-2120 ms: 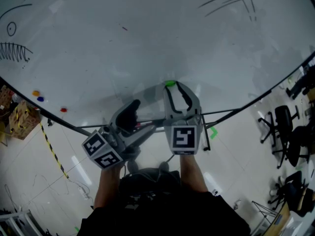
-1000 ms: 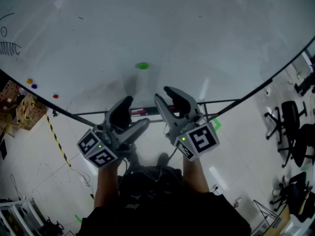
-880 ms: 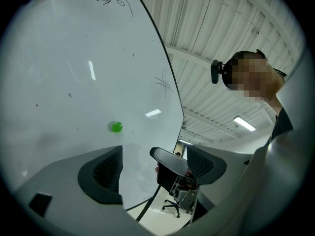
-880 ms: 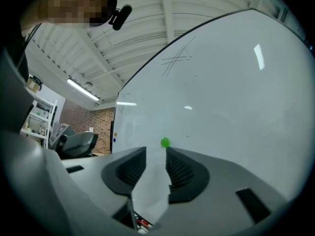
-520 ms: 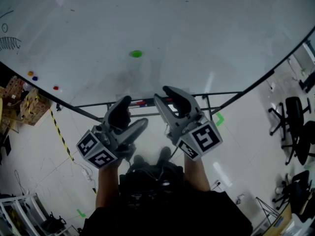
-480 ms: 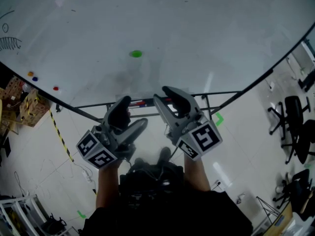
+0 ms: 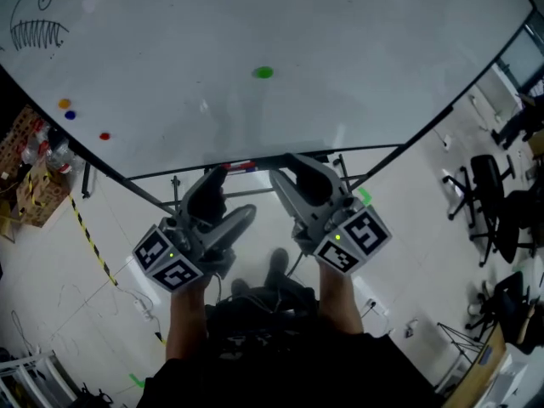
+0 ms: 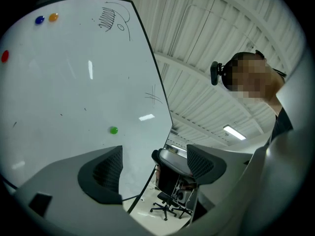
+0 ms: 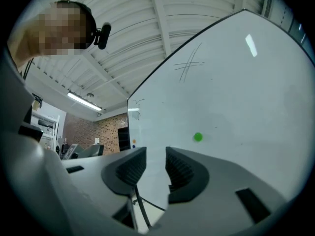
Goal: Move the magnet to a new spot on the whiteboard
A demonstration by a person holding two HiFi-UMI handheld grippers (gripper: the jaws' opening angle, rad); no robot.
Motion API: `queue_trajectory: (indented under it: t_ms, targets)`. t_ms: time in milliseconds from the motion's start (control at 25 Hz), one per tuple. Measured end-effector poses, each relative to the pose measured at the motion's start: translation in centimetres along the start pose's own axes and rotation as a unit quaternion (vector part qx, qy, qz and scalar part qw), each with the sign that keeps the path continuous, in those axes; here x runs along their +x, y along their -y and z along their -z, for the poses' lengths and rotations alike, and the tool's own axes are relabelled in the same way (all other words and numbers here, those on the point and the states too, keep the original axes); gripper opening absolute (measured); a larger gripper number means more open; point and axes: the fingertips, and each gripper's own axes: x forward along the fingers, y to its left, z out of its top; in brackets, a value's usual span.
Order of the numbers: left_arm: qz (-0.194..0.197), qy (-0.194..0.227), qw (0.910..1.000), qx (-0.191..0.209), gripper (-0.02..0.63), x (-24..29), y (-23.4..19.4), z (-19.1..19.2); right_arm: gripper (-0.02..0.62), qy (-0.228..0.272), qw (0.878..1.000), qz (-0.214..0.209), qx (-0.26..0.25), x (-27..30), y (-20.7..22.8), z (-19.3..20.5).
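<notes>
Placement appears complete, with neither tool near the board. Left tongs [image 7: 211, 195], at 7 o'clock from the magnet, gape wide and empty. Small round glossy green magnet [image 7: 264, 72] clings to the white whiteboard [image 7: 382, 49], low and central. Right tongs [image 7: 299, 170], at 5 o'clock, stand narrowly apart, holding nothing. Any further move calls for reaching toward 12 o'clock.

Head view high, facing steeply down the whiteboard [image 7: 357, 49], both gripper views low, tilted upward, all three sharing the green magnet [image 7: 264, 72].
</notes>
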Motion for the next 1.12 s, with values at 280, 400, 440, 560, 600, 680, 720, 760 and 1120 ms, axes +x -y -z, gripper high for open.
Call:
queue_trajectory:
  t_ms: [280, 400, 440, 560, 600, 680, 720, 760, 1120]
  targets:
    - [0.036, 0.006, 0.9987, -0.036, 0.402, -4.5, 3.1, 1.1, 0.141, -0.016, 0.999, 0.033, 0.008, -2.9, -5.3, 2.0]
    - [0.046, 0.011, 0.9978, -0.046, 0.402, -5.6, 4.0, 1.3, 0.131, -0.016, 0.999, 0.043, 0.011, -4.1, -6.7, 2.1]
    - [0.049, 0.013, 0.9977, -0.047, 0.402, -5.8, 4.4, 1.3, 0.124, -0.015, 0.999, 0.044, 0.012, -4.5, -7.1, 2.1]
    - [0.051, 0.016, 0.9977, -0.041, 0.402, -6.5, 5.5, 1.1, 0.097, -0.007, 0.999, 0.043, 0.017, -5.2, -7.9, 1.7]
    - [0.05, 0.017, 0.9979, -0.037, 0.402, -6.6, 5.9, 1.0, 0.088, -0.005, 0.999, 0.041, 0.019, -5.4, -8.1, 1.5]
    - [0.046, 0.021, 0.9983, -0.027, 0.402, -6.8, 6.5, 0.7, 0.086, -0.002, 0.999, 0.032, 0.023, -5.5, -8.3, 1.3]
    - [0.044, 0.023, 0.9985, -0.022, 0.402, -6.8, 6.7, 0.6, 0.086, -0.001, 0.999, 0.025, 0.025, -5.5, -8.4, 1.2]
    - [0.041, 0.025, 0.9987, -0.017, 0.402, -6.8, 6.9, 0.5, 0.082, 0.001, 1.0, 0.017, 0.026, -5.5, -8.6, 1.1]
    - [0.033, 0.02, 0.9992, 0.01, 0.402, -1.9, 10.4, 2.2, 0.036, 0.022, 0.999, -0.035, 0.025, -10.4, -6.7, -1.8]
